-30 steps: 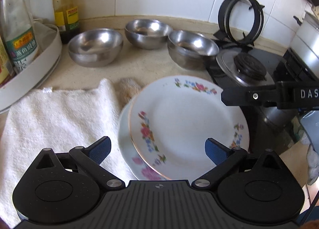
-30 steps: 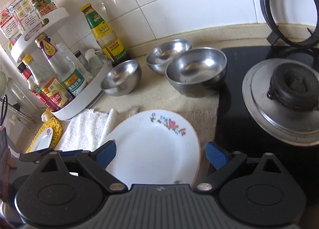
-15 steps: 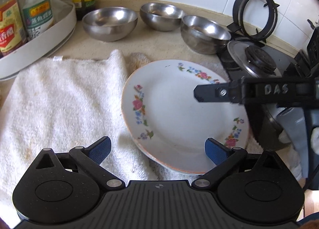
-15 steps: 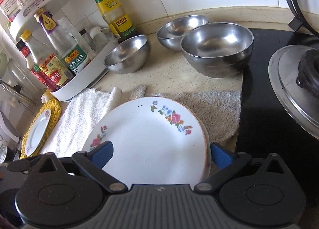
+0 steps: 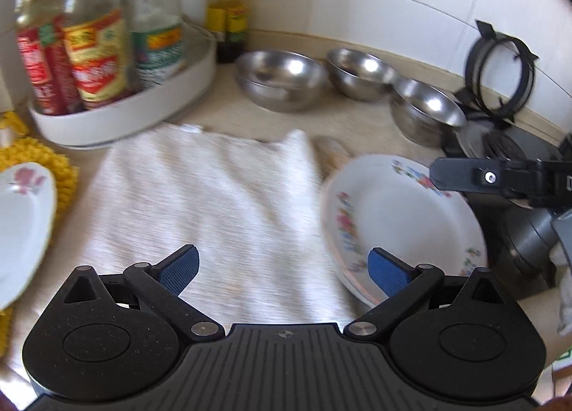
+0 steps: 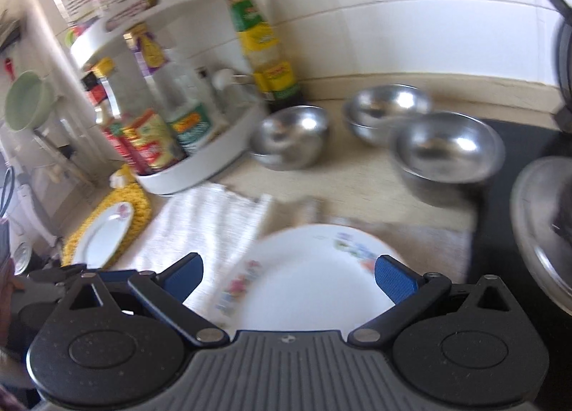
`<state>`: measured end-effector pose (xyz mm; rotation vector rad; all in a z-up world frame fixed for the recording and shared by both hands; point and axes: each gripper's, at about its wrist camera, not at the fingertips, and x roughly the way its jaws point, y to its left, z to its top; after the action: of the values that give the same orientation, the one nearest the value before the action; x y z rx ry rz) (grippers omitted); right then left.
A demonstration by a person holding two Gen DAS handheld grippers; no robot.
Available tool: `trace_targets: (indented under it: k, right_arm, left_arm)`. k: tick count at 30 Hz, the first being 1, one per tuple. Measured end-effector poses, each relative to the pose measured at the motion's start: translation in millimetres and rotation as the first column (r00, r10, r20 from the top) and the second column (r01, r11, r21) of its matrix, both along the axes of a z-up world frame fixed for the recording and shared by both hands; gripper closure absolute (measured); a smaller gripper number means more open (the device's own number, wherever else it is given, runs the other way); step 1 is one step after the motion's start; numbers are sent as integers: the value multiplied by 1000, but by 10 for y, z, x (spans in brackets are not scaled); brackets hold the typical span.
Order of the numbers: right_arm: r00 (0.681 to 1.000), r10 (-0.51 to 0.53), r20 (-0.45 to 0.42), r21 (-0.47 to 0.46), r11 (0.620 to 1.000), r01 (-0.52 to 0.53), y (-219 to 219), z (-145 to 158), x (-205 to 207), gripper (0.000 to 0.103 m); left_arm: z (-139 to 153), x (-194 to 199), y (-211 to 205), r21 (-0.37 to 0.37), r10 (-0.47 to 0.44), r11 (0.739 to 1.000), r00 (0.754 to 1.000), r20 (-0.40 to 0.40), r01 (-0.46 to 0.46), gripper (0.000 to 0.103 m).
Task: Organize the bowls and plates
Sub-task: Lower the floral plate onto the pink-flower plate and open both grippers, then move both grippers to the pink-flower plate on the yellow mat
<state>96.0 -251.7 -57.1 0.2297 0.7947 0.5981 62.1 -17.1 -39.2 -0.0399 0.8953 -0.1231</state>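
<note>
Since half a second ago my left hand-held gripper [image 5: 282,269] has swung leftward, so it now hangs over the white towel [image 5: 218,210] instead of the floral plates, with its blue pads spread wide and nothing between them. I see the stacked floral plates [image 5: 400,218] lying at the towel's right edge, beside the black stove [image 6: 500,232]; the pictures are blurred, so I cannot count the plates in the stack. My right hand-held gripper [image 6: 289,277] hovers over those same plates [image 6: 311,278], fingers also parted and gripping nothing; in the left view its black finger [image 5: 475,178] reaches over the far rim of the plates. Another floral plate [image 5: 21,225] sits on a yellow knitted mat [image 6: 118,218] at the towel's left. Three steel bowls [image 5: 282,78] stand apart in a row on the tabletop [image 5: 357,121] near the tiled wall, the rightmost [image 6: 447,150] just beside the stove. A white turntable rack [image 5: 143,114] with sauce bottles [image 5: 96,57] stands to the left of the bowls.
</note>
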Motion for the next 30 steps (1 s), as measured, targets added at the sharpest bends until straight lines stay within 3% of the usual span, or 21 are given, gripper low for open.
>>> trace_targets:
  k: [7,16,21,30]
  right_arm:
    - [989,145,35,3,989,-145,850,188,133,0]
    - [952,298,65,-20,954,-298,2059,355,283,0]
    - [942,331,50,-36,944,-329,2564,329,327,0]
    - [936,345,-64,-59,935,-349,3127,49,391,0]
  left_arm:
    - [182,-96,902,51,164,985,986,39,-166,0]
    - [358,-154,2100,133,342,927,936,90,-351,0]
    - [261,-163,2526,140,377,912,923,82,-385,0]
    - [-66,-43,2903,106,348,931,937,22,-349,1]
